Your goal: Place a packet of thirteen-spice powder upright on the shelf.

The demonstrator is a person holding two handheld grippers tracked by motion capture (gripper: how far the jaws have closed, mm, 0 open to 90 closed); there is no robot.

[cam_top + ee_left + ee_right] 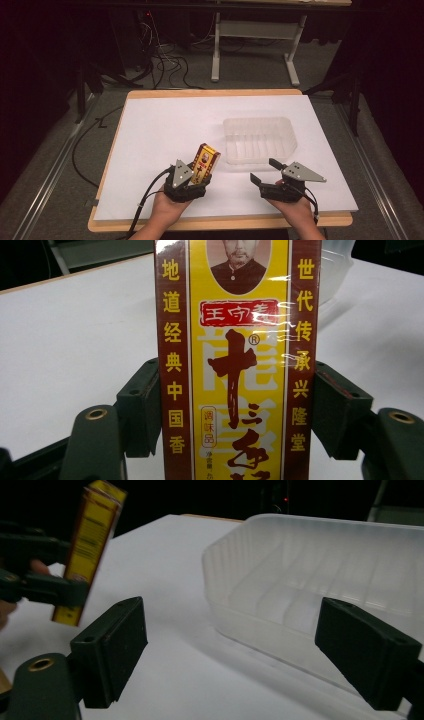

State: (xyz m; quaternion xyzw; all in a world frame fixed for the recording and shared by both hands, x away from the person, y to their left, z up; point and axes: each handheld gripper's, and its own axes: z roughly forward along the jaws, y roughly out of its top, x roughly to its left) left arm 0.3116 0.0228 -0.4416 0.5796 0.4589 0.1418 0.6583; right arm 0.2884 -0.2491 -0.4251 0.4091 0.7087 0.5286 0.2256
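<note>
Box: a tall yellow and dark-red carton (204, 162) with printed characters, held off the white sheet and tilted, its top leaning toward the tub.
Left gripper (191, 186): its two black pads press the carton's narrow sides; in the left gripper view the carton (235, 360) stands upright between them, filling the gap.
Right gripper (264, 171): jaws spread with nothing between them, just above the sheet at the near right, pointing toward the tub.
Tub: a clear ribbed plastic tub (260, 138) sits open on the sheet, right of centre, just beyond the right gripper and just right of the carton's top; in the right gripper view its near wall (280, 630) lies across the gap between the jaws, apart from the pads.
Between box and tub: bare white sheet (165, 130); nothing lies in that stretch.
Table: wooden-edged table (210, 93) covered by the sheet.
Around: grey floor with black cables (167, 62) behind the table, and the legs of a white stand (215, 55) farther back.
</note>
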